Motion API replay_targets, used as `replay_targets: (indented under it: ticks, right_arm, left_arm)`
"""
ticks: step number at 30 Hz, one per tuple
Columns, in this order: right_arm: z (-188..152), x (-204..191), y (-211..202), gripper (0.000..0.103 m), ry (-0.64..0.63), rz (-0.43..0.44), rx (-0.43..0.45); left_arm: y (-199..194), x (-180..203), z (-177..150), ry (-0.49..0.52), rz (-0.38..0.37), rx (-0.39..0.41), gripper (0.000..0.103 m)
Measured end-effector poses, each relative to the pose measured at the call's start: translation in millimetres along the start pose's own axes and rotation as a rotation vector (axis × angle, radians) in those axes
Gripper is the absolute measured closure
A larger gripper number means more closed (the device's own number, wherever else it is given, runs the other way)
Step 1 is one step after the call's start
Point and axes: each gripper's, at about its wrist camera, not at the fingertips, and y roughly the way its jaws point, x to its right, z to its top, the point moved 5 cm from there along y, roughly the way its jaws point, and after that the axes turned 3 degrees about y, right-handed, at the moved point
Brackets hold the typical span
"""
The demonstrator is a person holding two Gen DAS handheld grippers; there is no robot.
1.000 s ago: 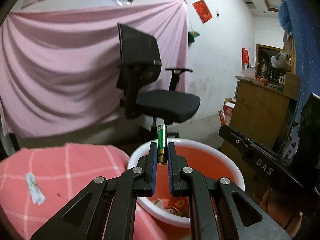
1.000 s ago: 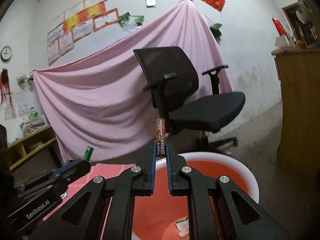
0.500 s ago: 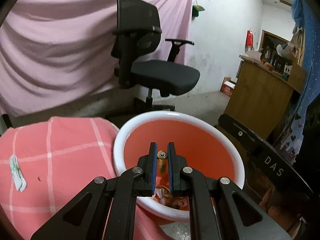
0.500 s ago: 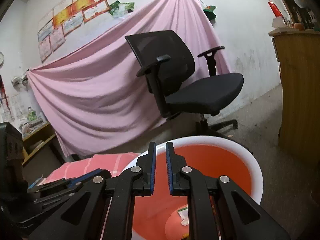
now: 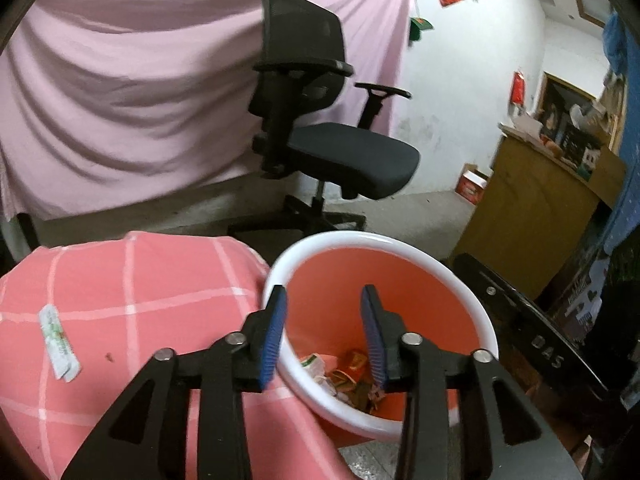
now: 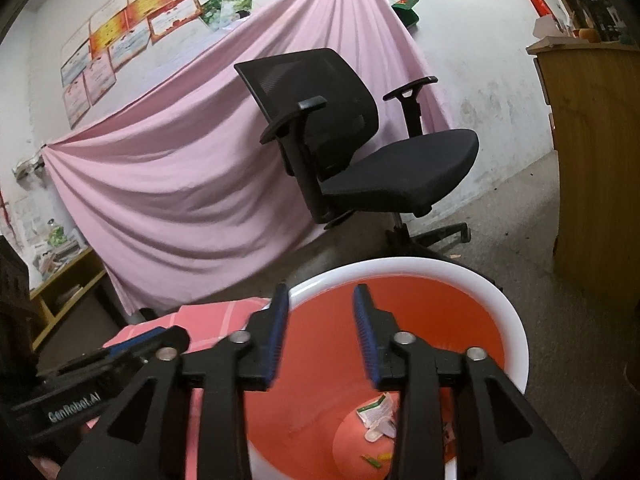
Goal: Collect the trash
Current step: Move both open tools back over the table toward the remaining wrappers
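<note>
Left wrist view. Remaining trash: one small white sachet [image 5: 59,343] with green and red print, lying flat on the pink checked cloth [image 5: 160,280], well left of the bin [image 5: 460,280]. Judged light, thin and limp; likely to slide on the fabric and to fold under a pinch. Best taken across its narrow width near the middle, with one pad pressed into the soft cloth to get under an edge. Not fragile; firm closing acceptable. Left gripper [image 5: 324,334]: jaws opening, part-way spread, nothing between the blue pads [image 5: 271,340]. Positioned over the near rim of the bin, left finger above the cloth edge, right finger above the bin interior. Crumpled wrappers [image 5: 344,372] visible at the bin bottom, between and below the fingers. Right gripper body visible at the right edge, beside the bin.

Right wrist view. Right gripper [image 6: 321,330]: jaws opening, part-way spread, empty. Aimed into the bin [image 6: 516,332], fingers above its orange interior. At the bottom: a white and green wrapper [image 6: 376,408] and small slim pieces [image 6: 376,460], too small to identify. Left gripper [image 6: 120,364] at lower left, over the pink cloth [image 6: 216,316], beside the bin rim. Sachet not in this view.
</note>
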Motion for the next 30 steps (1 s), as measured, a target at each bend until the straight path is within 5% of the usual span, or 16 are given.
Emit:
replay_targets:
  ticks: [5,7,11,13,15,17,30]
  right_arm:
    - [2,-11,-3,0.052,-0.026,0.007,0.029]
    - [4,-15,-3,0.047,-0.028,0.009,0.041]
    - [6,-25,-8,0.025,-0.026,0.017,0.089]
    - [8,-32,-10,0.021,-0.028,0.027,0.107]
    - [10,-39,-12,0.013,-0.030,0.036,0.129]
    - [11,-46,-15,0.001,-0.033,0.044,0.159]
    - [9,-108,-23,0.000,-0.101,0.116,0.278]
  left_arm:
    - [-18,-19,3,-0.035,0.042,0.051,0.064]
    - [-30,-27,4,-0.052,0.063,0.077,0.048]
    - [-51,-44,6,-0.089,0.099,0.142,0.036]
    - [-64,-56,5,-0.117,0.133,0.177,0.013]
    - [-77,-67,4,-0.144,0.170,0.226,0.005]
    - [-90,-80,3,-0.172,0.206,0.269,0.004]
    - [-154,-126,-14,-0.119,0.423,0.424,0.002]
